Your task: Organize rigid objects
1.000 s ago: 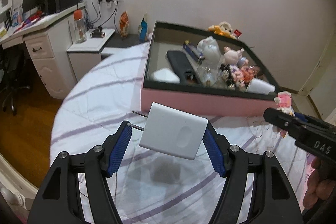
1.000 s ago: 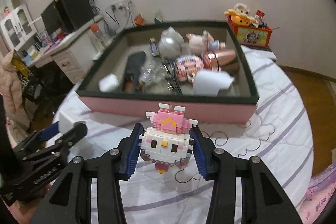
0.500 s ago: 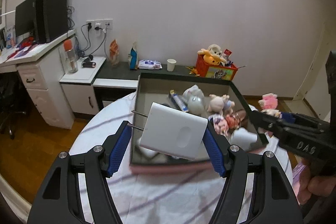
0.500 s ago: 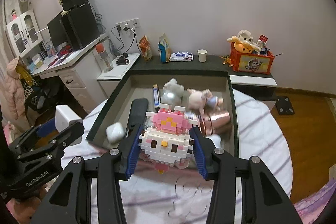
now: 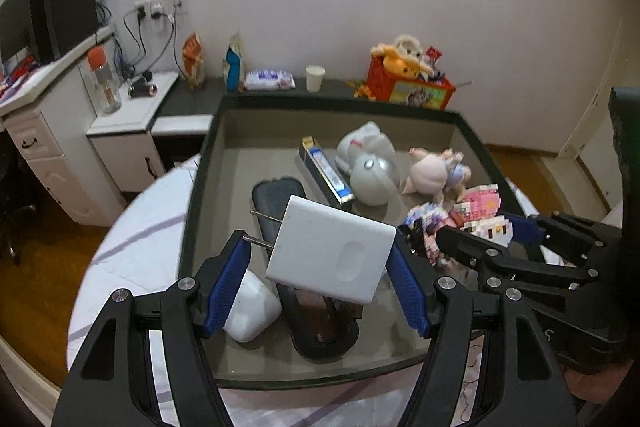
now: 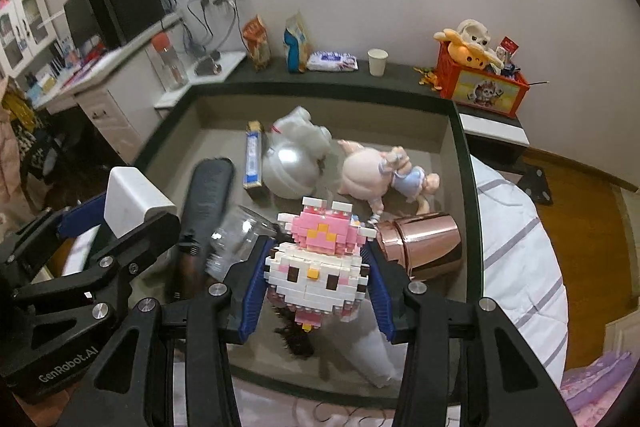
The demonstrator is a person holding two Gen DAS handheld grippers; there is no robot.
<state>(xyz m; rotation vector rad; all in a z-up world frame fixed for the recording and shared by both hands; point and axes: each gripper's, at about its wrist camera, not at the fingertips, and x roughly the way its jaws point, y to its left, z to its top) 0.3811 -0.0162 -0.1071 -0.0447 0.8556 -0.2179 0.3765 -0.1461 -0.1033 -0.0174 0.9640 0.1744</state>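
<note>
Tabletop (image 6: 520, 251): round, covered with a white cloth with purple stripes; it carries the storage box.

Storage box (image 5: 200, 187): large, open, dark-rimmed, occupying the centre of both views. Contents noted: a black elongated case (image 5: 280, 191) lying lengthwise at the box's 9 o'clock side; a copper-coloured cup (image 6: 420, 243) on its side at 3 o'clock; a silver-grey round toy (image 6: 292, 163) and a pink doll (image 6: 368, 175) toward 12 o'clock; a narrow blue-and-white carton (image 6: 253, 159) between the case and the silver toy; a small white earbud-type case (image 5: 252, 311) at 7 o'clock; a clear plastic item (image 6: 240, 239), blurred, beside the black case.

Left gripper (image 5: 320, 267): over the box's near left half. Jaws set moderately wide and clamped on a white charger plug (image 5: 332, 251), which is tilted, its two metal prongs pointing to 10 o'clock. The plug is in the air above the black case, touching nothing else.

Right gripper (image 6: 316, 275): over the box's near centre, at the left gripper's 3 o'clock. Jaws narrower, clamped on a pink-and-white block figure (image 6: 316, 267), upright, face toward the camera, held above the box floor just beside the copper cup.
</note>
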